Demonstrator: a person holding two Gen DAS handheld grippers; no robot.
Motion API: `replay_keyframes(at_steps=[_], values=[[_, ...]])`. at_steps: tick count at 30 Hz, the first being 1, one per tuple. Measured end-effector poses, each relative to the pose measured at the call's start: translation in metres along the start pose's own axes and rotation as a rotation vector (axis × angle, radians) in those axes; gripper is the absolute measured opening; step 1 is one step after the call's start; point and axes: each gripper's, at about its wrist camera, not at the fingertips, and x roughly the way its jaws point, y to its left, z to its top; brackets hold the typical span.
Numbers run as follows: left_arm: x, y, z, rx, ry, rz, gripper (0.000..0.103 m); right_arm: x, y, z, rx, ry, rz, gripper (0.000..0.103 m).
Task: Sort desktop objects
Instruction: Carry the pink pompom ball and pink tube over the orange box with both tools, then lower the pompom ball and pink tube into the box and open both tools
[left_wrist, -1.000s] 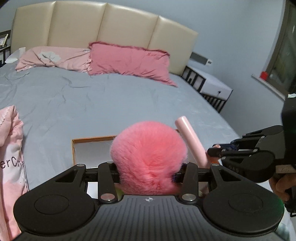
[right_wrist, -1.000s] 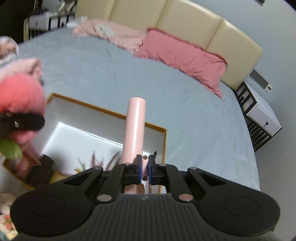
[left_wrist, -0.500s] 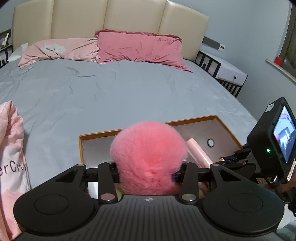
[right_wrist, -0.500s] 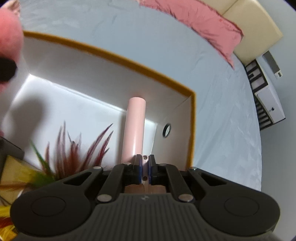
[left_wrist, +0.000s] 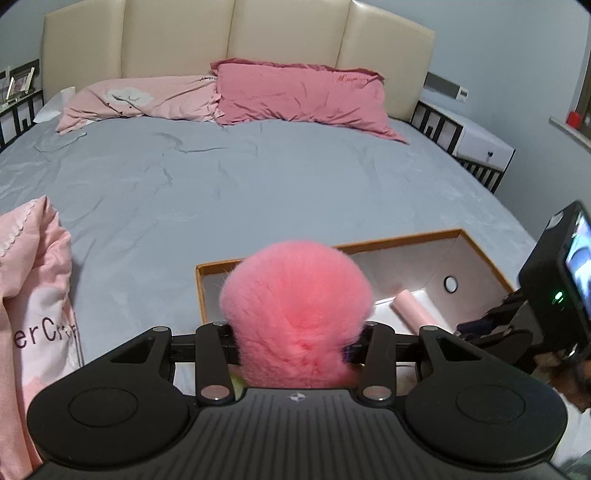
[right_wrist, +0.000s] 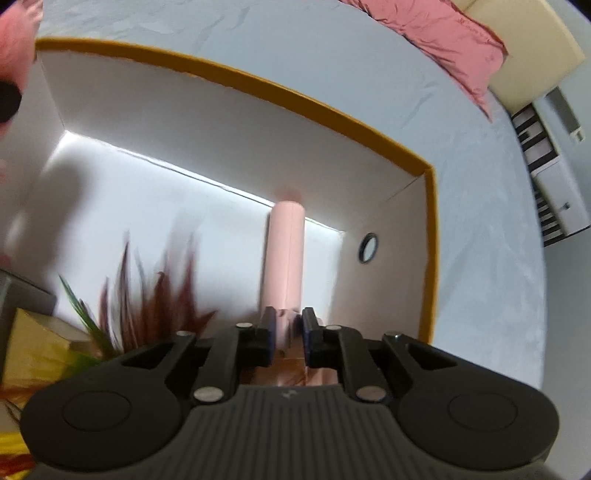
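Note:
My left gripper (left_wrist: 295, 332) is shut on a fluffy pink pompom (left_wrist: 295, 310) and holds it above the near left part of the white box with an orange rim (left_wrist: 402, 240). My right gripper (right_wrist: 288, 325) is low inside that box (right_wrist: 236, 81); its jaws stand slightly apart around the pale pink tube (right_wrist: 284, 254), which lies on the box floor pointing at the far wall. The tube also shows in the left wrist view (left_wrist: 413, 310).
Red and green feathers (right_wrist: 147, 291) and a yellow object (right_wrist: 33, 350) lie in the box at the left. A round hole (right_wrist: 368, 248) is in the box's right wall. The box sits on a grey bed (left_wrist: 221, 177) with pink pillows (left_wrist: 295, 96). A pink garment (left_wrist: 29, 295) lies at left.
My right gripper lowered the pink tube into the box and its jaws have parted a little. My left gripper with the pompom has stayed over the box.

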Motion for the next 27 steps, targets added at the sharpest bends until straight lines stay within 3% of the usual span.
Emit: replay_keyframes(at_steps=[5, 12, 21, 27], values=[[0.013, -0.011, -0.005, 0.067, 0.037, 0.049, 0.048, -0.001, -0.010, -0.001, 0.026, -0.023, 0.030, 0.017], [0.028, -0.024, -0.017, 0.176, 0.094, 0.169, 0.049, -0.028, -0.019, -0.013, 0.061, -0.144, 0.036, 0.033], [0.033, -0.034, -0.024, 0.262, 0.088, 0.212, 0.054, -0.054, -0.017, -0.035, 0.124, -0.228, 0.052, 0.034], [0.032, -0.034, -0.026, 0.264, 0.074, 0.193, 0.058, -0.060, -0.014, -0.047, 0.147, -0.249, 0.065, 0.036]])
